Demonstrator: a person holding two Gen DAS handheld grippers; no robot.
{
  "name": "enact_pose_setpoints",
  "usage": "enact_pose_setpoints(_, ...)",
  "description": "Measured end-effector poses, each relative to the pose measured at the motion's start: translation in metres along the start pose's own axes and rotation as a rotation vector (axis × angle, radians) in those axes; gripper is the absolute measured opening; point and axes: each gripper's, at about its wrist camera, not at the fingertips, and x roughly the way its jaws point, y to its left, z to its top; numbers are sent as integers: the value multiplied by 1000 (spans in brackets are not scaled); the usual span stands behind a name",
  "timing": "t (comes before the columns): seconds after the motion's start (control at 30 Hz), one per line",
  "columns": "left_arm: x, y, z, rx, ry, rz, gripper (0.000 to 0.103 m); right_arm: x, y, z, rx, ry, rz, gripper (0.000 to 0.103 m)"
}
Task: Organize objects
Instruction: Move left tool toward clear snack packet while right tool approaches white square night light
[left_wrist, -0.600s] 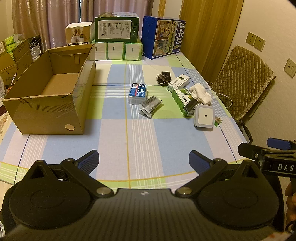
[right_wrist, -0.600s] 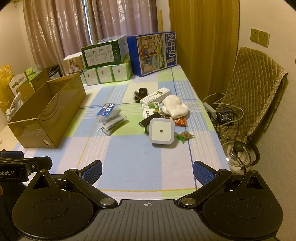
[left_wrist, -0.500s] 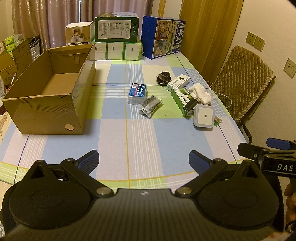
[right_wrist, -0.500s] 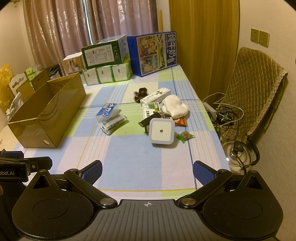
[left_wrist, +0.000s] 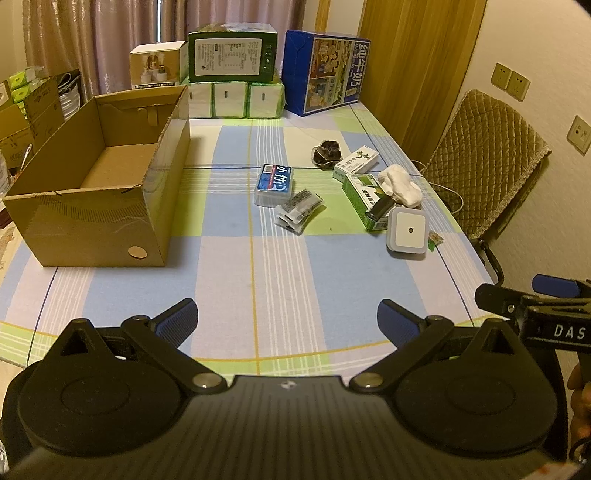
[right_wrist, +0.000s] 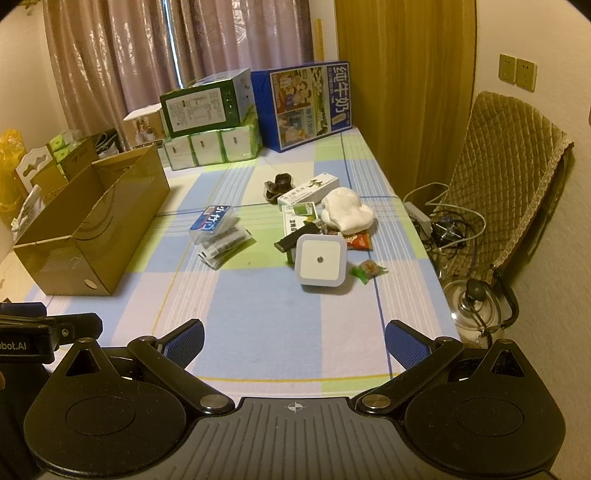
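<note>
At the left of the worktop (left_wrist: 295, 288) stands an open cardboard box (left_wrist: 110, 199) with nothing visible inside, so by my reading the sorting has not begun and this is the approach step. The left gripper (left_wrist: 287, 320) hangs over the near edge, its fingers spread wide and holding nothing. Moving right, mid-worktop, a blue-labelled clear case (left_wrist: 274, 184) lies touching a silvery packet (left_wrist: 298, 210). Further right sits the main cluster: a dark lump (right_wrist: 279, 186), 2 small cartons, a white cloth (right_wrist: 345, 214), a square white night light (right_wrist: 320, 263) and a green sweet (right_wrist: 367, 271) just beside it. The right gripper (right_wrist: 293, 341) also hovers at the near edge – fingers wide apart, empty. The next move likely calls for reaching forward to 1 item – the night light is nearest the right gripper – closing on it, then carrying it left to the box.
</note>
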Motion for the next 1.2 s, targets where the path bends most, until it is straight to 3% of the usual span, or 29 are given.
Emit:
enact_pose_setpoints(0.53, 59, 5, 23, 45, 9, -11, 102, 44, -26, 16, 59, 15, -30, 101)
enact_pose_setpoints(0.83, 110, 6, 44, 182, -42, -7, 101, 86, -33, 31, 76, 6, -35, 101)
enact_pose_setpoints(1.07, 147, 4, 58, 225, -38, -13, 96, 125, -34, 36, 86, 28, -50, 101)
enact_pose_setpoints(1.2, 165, 4, 60, 239, -37, -13, 93, 144, -34, 37, 92, 32, -68, 93)
